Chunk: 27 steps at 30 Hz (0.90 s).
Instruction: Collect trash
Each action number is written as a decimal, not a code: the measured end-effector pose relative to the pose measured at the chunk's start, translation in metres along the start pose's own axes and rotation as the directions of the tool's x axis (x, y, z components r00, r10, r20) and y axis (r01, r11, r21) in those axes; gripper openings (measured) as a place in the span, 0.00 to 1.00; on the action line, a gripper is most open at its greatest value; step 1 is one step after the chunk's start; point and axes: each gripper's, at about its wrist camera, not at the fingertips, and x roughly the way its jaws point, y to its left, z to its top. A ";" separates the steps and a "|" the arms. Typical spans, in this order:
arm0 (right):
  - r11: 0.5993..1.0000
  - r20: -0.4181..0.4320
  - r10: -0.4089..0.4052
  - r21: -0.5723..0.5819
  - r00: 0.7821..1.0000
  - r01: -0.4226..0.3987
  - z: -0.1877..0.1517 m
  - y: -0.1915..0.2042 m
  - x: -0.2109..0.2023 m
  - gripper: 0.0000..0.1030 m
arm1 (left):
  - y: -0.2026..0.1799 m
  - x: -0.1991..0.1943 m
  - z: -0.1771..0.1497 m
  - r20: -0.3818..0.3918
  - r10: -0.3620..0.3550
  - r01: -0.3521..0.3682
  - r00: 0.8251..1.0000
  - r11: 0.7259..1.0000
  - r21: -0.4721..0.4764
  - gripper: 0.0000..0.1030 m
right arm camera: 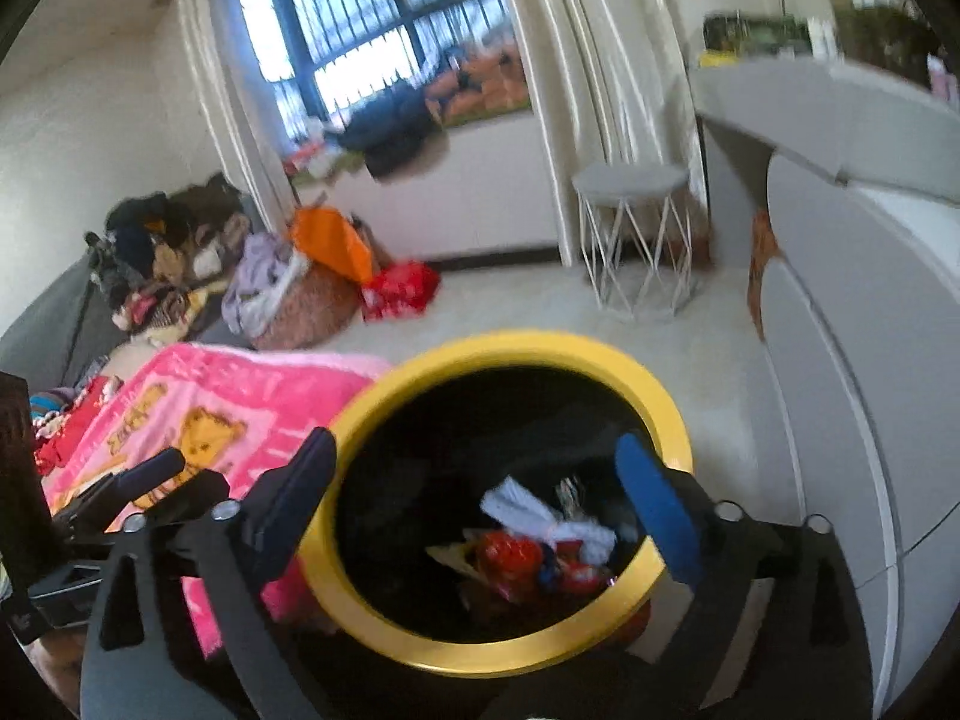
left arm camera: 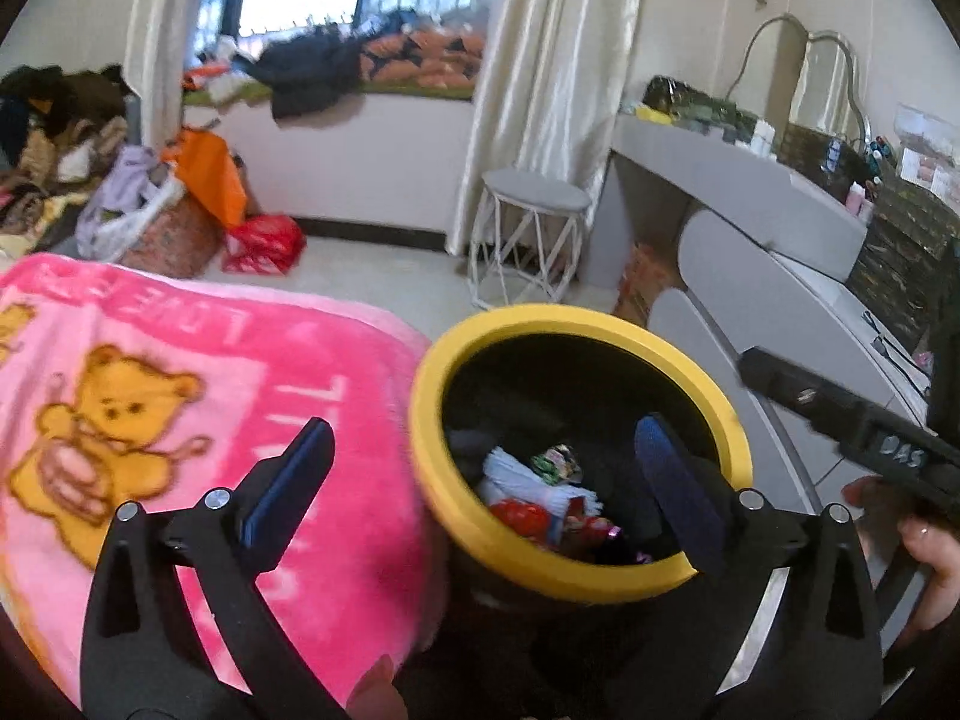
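I have both grippers over the yellow-rimmed trash bin (left arm camera: 579,456), which stands between the pink bear blanket (left arm camera: 198,420) and the grey cabinet (right arm camera: 852,396). My left gripper (left arm camera: 486,480) is spread wide and holds nothing; my right gripper (right arm camera: 486,498) is likewise parted and bare. Inside the bin I see white paper (right arm camera: 528,510) and red wrappers (right arm camera: 516,558), but blur hides what they are. The bin's dark wall and base are cut off below both views.
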 end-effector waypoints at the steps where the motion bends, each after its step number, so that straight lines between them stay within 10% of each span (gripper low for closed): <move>1: 1.000 0.044 0.003 -0.018 0.999 -0.002 -0.003 0.007 -0.010 0.94 | 0.003 -0.008 -0.002 0.015 0.015 -0.015 1.000 1.000 -0.002 0.90; 16: 0.973 0.340 0.054 -0.227 0.939 0.026 -0.047 0.086 -0.074 0.94 | 0.033 -0.093 -0.037 0.141 0.170 -0.166 0.975 0.985 -0.042 0.90; 27: 0.963 0.347 0.056 -0.268 0.936 0.041 -0.051 0.094 -0.076 0.94 | 0.044 -0.112 -0.043 0.177 0.218 -0.204 0.960 0.974 -0.098 0.90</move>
